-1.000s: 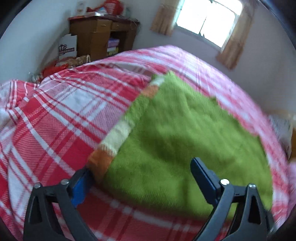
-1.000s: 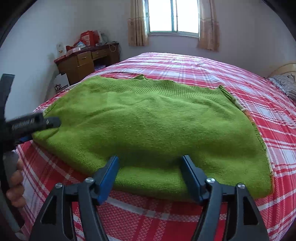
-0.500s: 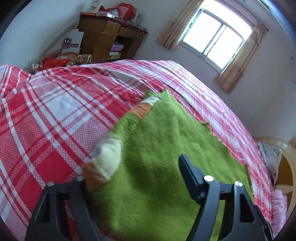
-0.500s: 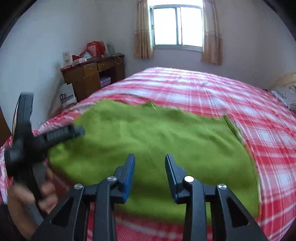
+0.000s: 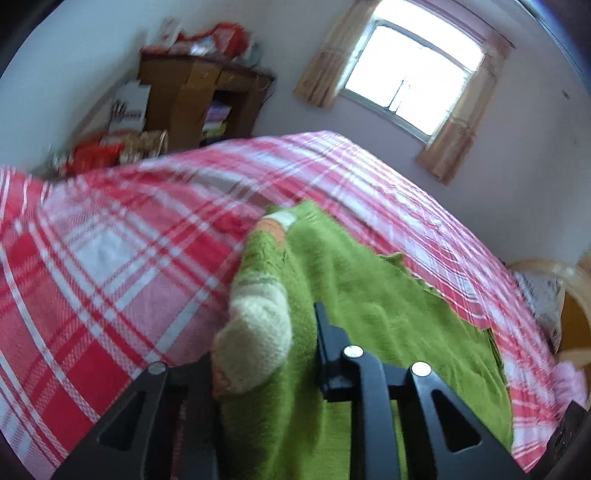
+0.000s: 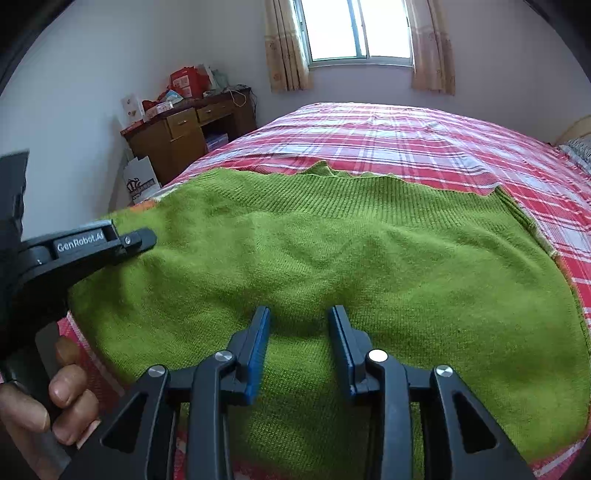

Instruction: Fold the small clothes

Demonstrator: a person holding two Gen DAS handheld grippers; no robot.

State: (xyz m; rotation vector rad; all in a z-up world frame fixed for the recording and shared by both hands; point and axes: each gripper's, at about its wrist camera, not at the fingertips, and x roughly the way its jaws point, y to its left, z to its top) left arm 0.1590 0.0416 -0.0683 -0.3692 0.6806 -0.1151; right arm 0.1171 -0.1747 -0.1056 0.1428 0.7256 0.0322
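Right now your left gripper [image 5: 266, 354] is closing on the striped edge of the green sweater [image 6: 332, 266]: in the left wrist view the cream and orange band [image 5: 258, 332] is bunched between the jaws and lifted off the bedspread [image 5: 110, 258], with one finger [image 5: 325, 332] pressed against the green knit and the other mostly hidden behind the cloth. The view is blurred, so how firmly the pads bite is hard to judge, but the fabric sits in the gap and rises with the tool. Your right gripper [image 6: 299, 325] is partly open and its jaws are opening; its blue pads [image 6: 258, 343] hover over the near part of the sweater, and the knit lies flat between and under them without being pinched. The sweater is spread wide across the near end of the red and white checked bedspread, its collar notch pointing toward the window [image 6: 358, 29]. In the right wrist view your left hand [image 6: 48, 398] is wrapped around the handle of the left gripper at the sweater's left edge. A wooden desk [image 6: 184, 136] piled with red boxes stands against the wall beyond the bed, a white paper bag [image 6: 142, 181] beside it.
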